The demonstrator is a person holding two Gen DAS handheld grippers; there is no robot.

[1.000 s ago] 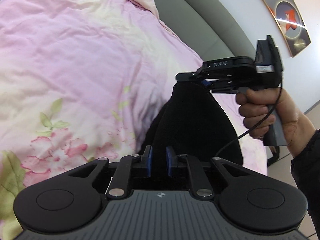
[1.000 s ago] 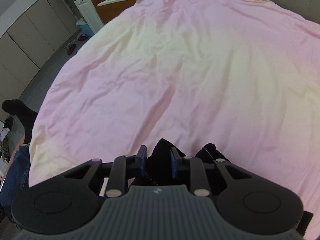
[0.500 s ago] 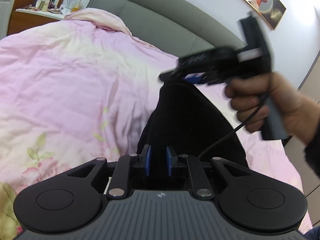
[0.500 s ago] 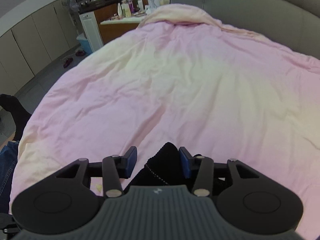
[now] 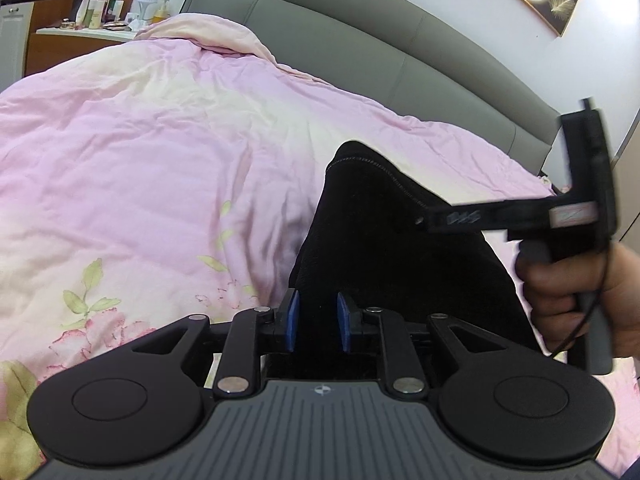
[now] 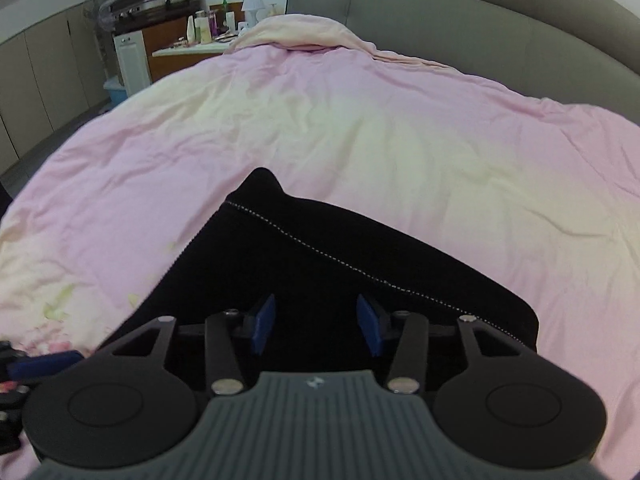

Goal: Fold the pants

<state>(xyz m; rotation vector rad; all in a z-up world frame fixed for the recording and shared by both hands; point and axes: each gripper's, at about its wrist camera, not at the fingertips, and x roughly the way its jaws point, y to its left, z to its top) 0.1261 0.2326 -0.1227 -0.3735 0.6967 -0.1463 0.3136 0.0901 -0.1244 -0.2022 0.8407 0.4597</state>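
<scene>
1. Pants (image 6: pixel 320 276), black with a pale dotted stitch line, lie on the pink duvet (image 6: pixel 360 128). They fill the lower centre of the right wrist view and rise to a peak at centre right of the left wrist view.

2. Your left gripper (image 5: pixel 318 326) has its blue pads close together with dark cloth running between them. It looks clamped on the fabric, though the exact contact is hard to see against the black.

3. Your right gripper (image 6: pixel 316 326) has its jaws spread wide. The cloth lies under and ahead of them, and nothing is pinched.

4. In the left wrist view, your right hand (image 5: pixel 568 292) shows at the right edge of the frame, carrying that gripper just over the garment's far side.

5. Expect the cloth to be soft, limp and fairly light. It will drape and sag from any single hold, and loose layers may slip apart.

6. Judging from this, take hold at a stitched seam or hem, where the material is thicker. Pinch all layers at once so the fold stays square.

7. Outward from the garment, floral print (image 5: pixel 92 312) marks the duvet at lower left of the left wrist view. A grey headboard (image 5: pixel 360 40) curves across the top, and a cluttered side counter (image 6: pixel 200 36) sits at upper left of the right wrist view.
</scene>
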